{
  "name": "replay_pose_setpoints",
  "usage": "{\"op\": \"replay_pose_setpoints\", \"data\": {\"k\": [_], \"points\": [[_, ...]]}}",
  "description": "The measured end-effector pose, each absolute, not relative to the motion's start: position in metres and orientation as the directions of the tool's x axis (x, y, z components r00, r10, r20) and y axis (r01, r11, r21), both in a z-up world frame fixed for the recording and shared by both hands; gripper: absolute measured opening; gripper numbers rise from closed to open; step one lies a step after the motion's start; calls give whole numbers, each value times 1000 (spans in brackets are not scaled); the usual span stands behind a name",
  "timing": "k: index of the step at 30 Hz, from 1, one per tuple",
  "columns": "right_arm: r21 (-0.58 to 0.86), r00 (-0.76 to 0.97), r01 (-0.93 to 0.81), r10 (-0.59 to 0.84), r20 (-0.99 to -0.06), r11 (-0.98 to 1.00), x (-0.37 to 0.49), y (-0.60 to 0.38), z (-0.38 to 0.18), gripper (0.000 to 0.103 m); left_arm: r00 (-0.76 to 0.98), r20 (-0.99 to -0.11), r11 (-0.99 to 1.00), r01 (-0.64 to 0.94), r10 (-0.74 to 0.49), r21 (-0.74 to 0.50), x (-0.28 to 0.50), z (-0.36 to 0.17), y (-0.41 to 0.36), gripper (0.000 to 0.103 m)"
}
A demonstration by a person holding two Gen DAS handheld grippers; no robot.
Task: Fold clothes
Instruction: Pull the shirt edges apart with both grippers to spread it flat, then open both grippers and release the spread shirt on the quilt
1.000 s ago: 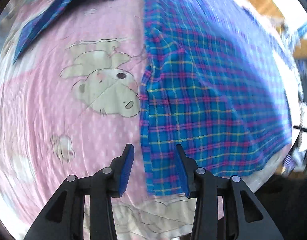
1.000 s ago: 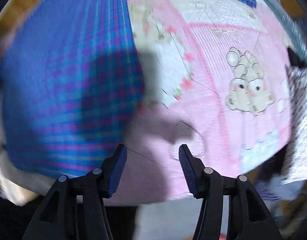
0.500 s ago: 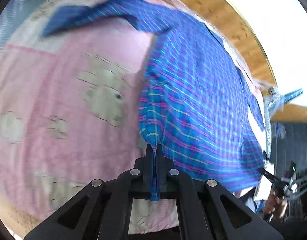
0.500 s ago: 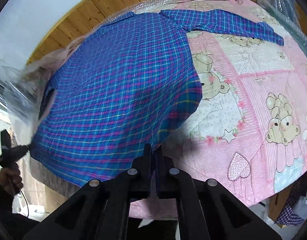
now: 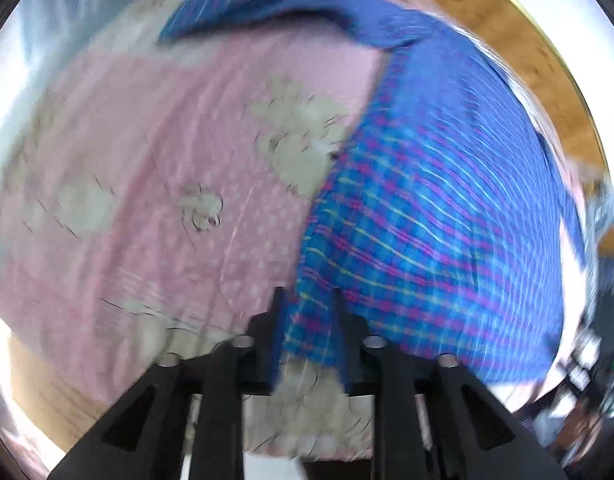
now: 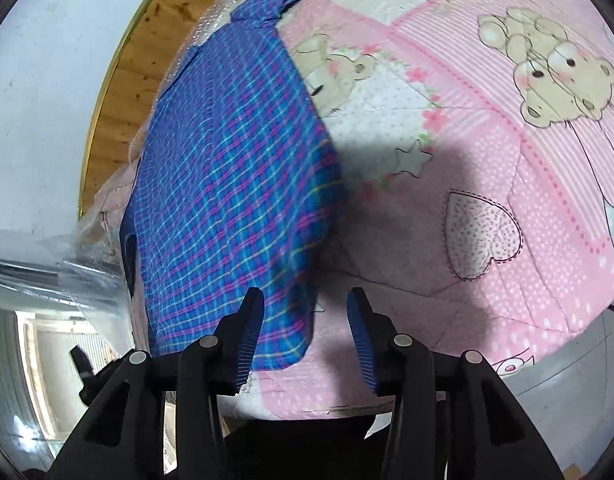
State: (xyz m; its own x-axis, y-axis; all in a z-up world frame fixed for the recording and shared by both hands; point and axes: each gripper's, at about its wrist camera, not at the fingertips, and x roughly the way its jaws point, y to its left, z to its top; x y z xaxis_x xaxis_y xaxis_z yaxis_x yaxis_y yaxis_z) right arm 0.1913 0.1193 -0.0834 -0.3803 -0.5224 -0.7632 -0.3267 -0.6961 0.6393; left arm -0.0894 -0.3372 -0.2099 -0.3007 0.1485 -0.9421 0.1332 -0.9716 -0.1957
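The left gripper (image 5: 307, 312) has its fingers (image 5: 275, 320) spread a little, with the near corner of the blue plaid shirt (image 5: 439, 216) lying in the gap between them; this view is smeared with blur, so whether the pads touch the cloth cannot be told. From that corner the shirt's body runs forward and to the right of the fingers, and one sleeve (image 5: 275, 4) stretches across the far side, ahead and to the left. To the left of the fingers and straight ahead lies a pink quilt (image 5: 147, 184) printed with pale bears, which carries the shirt. A strip of wooden headboard (image 5: 519, 40) curves beyond the shirt at the far right.

The right gripper (image 6: 305, 332) has its fingers (image 6: 249, 328) spread wide apart, holding nothing. The shirt's (image 6: 235, 184) hem corner lies on the quilt (image 6: 527, 208) just ahead of the left finger and partly in the gap, while the right finger stands over bare quilt in a dark shadow. From there the shirt extends forward and to the left, flat on the bed, up to the wooden headboard (image 6: 127, 80) and a white wall (image 6: 47, 80). To the right of the fingers the quilt shows a dotted heart patch (image 6: 483, 236), and further out a teddy bear print (image 6: 555, 76). Crinkled clear plastic (image 6: 67, 272) shows at the shirt's left edge.
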Motion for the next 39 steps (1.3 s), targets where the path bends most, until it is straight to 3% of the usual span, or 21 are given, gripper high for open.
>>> {"op": "replay_pose_setpoints", "data": {"k": [4, 7, 10, 12, 14, 17, 20, 25, 31, 32, 34, 39], "points": [[622, -397, -320, -495, -773, -715, 166, 127, -91, 45, -327, -930, -983, -129, 167, -131, -40, -160, -311, 44], [628, -357, -311, -524, -773, -713, 133, 105, -95, 45, -286, -915, -933, -302, 285, -197, -18, -148, -257, 44], [794, -424, -211, -679, -599, -570, 116, 84, -57, 45, -229, -892, -865, -424, 390, -269, -13, -142, -202, 44], [890, -515, -123, -738, -435, -439, 117, 88, -27, 47, -207, -875, -824, -481, 438, -298, -12, -141, -167, 44], [857, -545, -110, -691, -476, -504, 115, 94, -15, 57, -187, -858, -786, -526, 478, -323, -12, -143, -136, 44], [793, -486, -234, -639, -596, -562, 116, 107, -49, 58, -155, -844, -729, -598, 514, -334, -11, -152, -93, 54], [755, -431, -315, -622, -653, -575, 121, 113, -83, 58, -118, -847, -677, -662, 518, -322, -8, -172, -55, 56], [703, -376, -323, -596, -709, -633, 134, 96, -98, 58, -187, -898, -724, -665, 397, -182, -17, -204, -23, 56], [686, -390, -355, -566, -726, -635, 158, 106, -97, 58, -139, -850, -812, -407, 509, -419, -54, -232, -44, 57], [681, -397, -373, -555, -731, -630, 163, 112, -97, 58, -162, -830, -798, -422, 533, -430, -51, -231, -39, 66], [650, -402, -409, -513, -758, -640, 174, 129, -96, 58, -138, -816, -757, -486, 561, -437, -40, -229, -19, 67], [545, -420, -466, -367, -830, -697, 190, 161, -78, 58, 115, -776, -523, -677, 620, -518, 10, -219, 28, 67]]}}
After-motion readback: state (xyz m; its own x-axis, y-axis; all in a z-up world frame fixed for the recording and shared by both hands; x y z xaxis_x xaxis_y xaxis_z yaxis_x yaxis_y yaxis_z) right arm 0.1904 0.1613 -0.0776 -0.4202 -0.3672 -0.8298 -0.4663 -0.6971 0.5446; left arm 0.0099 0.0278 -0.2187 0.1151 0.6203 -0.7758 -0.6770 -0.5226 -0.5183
